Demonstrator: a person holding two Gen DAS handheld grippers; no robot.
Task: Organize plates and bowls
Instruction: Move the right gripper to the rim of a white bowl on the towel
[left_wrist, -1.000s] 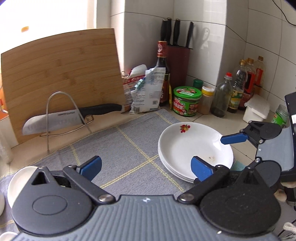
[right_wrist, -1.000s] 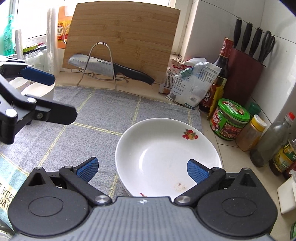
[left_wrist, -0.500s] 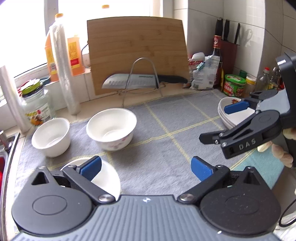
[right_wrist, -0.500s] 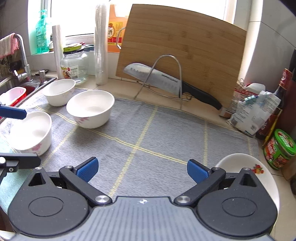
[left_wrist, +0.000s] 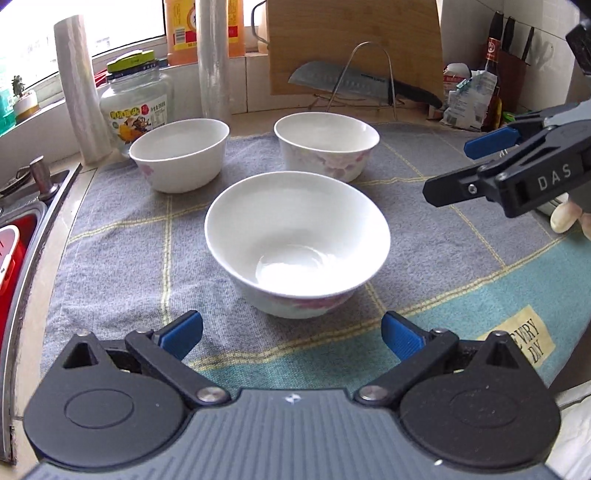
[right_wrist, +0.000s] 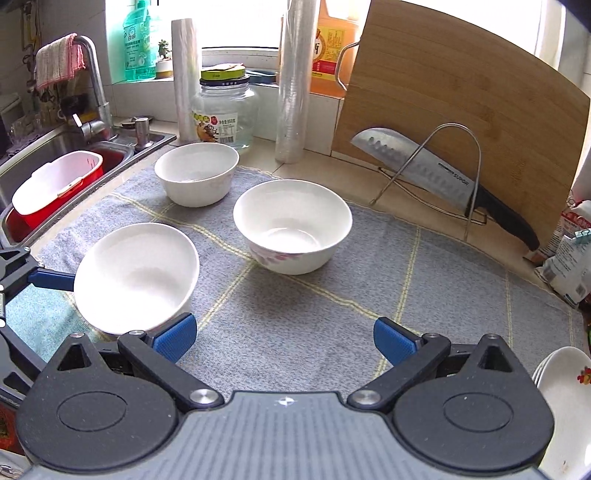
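Three white bowls stand on the grey mat. The near bowl lies just ahead of my open, empty left gripper; it also shows in the right wrist view. Behind it stand a flowered bowl and a far-left bowl. My right gripper is open and empty over bare mat, right of the near bowl; it shows in the left wrist view. A stack of white plates sits at the right edge.
A sink with a red tub lies left. A glass jar, film rolls, a cutting board and a knife on a wire stand line the back. Food packets stand at the right.
Both grippers have swung left from the plate stack toward the three bowls. The left gripper now faces the near bowl closely. Both stayed open.
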